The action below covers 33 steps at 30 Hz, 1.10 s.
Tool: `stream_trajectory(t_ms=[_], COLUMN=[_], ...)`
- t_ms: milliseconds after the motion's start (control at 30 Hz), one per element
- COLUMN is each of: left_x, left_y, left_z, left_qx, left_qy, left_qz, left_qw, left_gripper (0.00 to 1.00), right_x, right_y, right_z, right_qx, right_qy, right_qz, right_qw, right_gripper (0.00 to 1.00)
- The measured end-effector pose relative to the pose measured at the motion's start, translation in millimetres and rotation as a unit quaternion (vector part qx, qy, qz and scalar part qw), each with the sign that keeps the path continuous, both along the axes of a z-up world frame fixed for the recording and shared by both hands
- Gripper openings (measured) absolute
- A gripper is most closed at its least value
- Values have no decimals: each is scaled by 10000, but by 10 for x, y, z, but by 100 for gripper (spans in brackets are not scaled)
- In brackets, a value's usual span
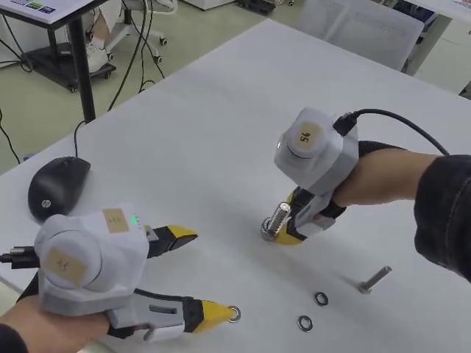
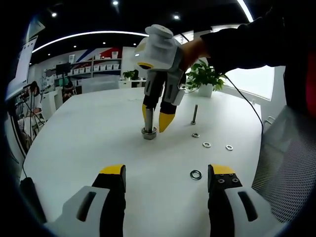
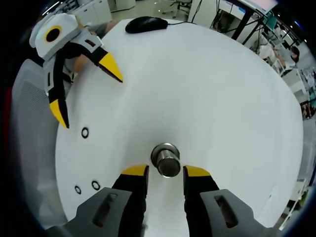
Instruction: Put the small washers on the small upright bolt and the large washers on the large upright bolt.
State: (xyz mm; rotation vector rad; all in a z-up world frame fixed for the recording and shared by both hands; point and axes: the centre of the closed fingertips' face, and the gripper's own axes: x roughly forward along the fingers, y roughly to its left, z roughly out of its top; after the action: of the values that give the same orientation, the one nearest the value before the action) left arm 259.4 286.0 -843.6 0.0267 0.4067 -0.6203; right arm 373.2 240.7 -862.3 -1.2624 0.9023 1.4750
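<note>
The large bolt [image 3: 166, 160] stands upright on the white table [image 1: 221, 132] with no ring on it yet. The right gripper [image 3: 166, 172] hangs over it from above, its jaws drawn narrow on either side of the shank. Whether the pads actually press the metal cannot be told. The pose is probably meant to steady the bolt, so it neither tips nor slides when rings are dropped over it.

Off to one side of the large bolt, by the person's dark sleeve, the small bolt [image 1: 375, 279] also stands upright and bare. A few washers [image 1: 321, 298] lie flat close to it.

Nearer the person than the large bolt, the left gripper [image 1: 199, 273] sits low over the table with its jaws spread wide. One tip is just beside a single washer [image 1: 234, 315], which lies between the jaws in the left gripper view. That looks like a line-up for a pinch on the thin ring. Its size class cannot be judged from here. A computer mouse [image 1: 57, 184] rests well apart from the large bolt.
</note>
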Motion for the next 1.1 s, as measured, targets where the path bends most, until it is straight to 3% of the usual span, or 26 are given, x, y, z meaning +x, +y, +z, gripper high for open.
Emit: stream_trajectory(t_ms=[500,1100], left_x=[-24,-30], left_y=[-23,-45], left_z=[7,40], left_qx=[29,48], left_qy=[-9,-57], left_qz=[-43,-99], left_qw=[10000,9999], left_gripper=[66,66], right_x=[-87,-398], right_y=[-149,-317], right_z=[15,0], right_qx=[-52,-86], right_qy=[20,141], right_qz=[-78,-93], right_qw=[10000,9998], right_gripper=[28,28])
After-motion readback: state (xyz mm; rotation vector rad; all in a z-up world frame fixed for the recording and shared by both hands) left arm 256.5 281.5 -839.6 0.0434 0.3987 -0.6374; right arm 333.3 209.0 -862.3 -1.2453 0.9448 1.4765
